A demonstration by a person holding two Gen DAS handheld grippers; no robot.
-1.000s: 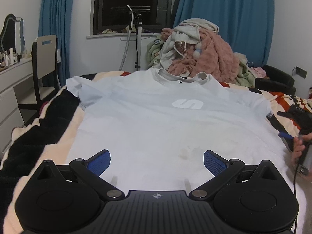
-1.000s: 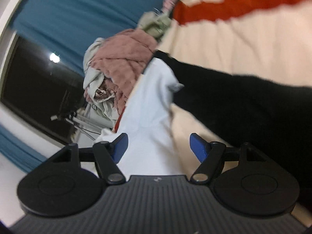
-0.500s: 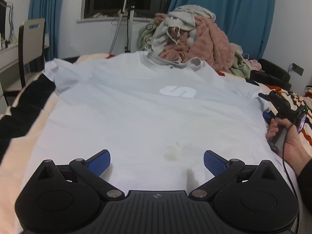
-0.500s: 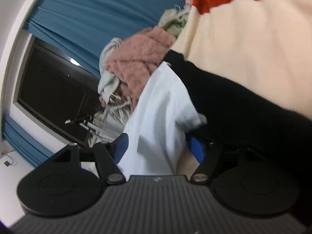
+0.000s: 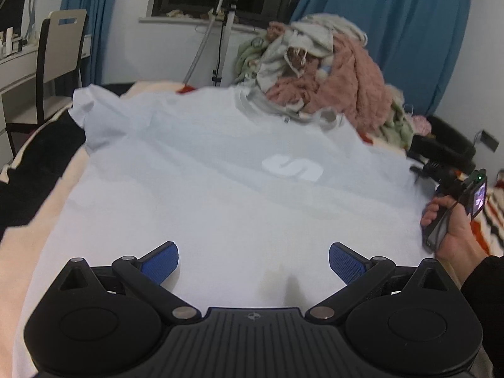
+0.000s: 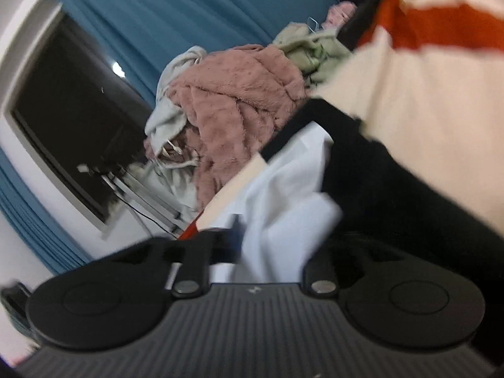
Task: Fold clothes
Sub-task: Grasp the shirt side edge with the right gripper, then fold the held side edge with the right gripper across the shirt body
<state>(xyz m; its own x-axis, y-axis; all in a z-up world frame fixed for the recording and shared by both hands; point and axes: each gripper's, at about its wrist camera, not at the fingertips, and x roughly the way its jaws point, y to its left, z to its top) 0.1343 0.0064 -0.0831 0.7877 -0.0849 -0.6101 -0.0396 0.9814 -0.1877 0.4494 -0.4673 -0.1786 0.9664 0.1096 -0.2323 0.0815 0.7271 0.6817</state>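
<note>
Pale blue T-shirt (image 5: pixel 220 195) lying flat on bed (image 5: pixel 19 252), collar toward far edge, white "S" logo (image 5: pixel 293 168) showing. Left tool (image 5: pixel 253 261) spread, empty; right tool (image 6: pixel 271 245) gripping sleeve.

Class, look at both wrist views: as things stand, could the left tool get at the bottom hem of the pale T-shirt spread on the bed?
Probably yes. The left tool is open, hovering over the T-shirt's lower part, with nothing lying between its fingers and the cloth. The hem itself is hidden under the tool body, so its exact position is uncertain.
</note>
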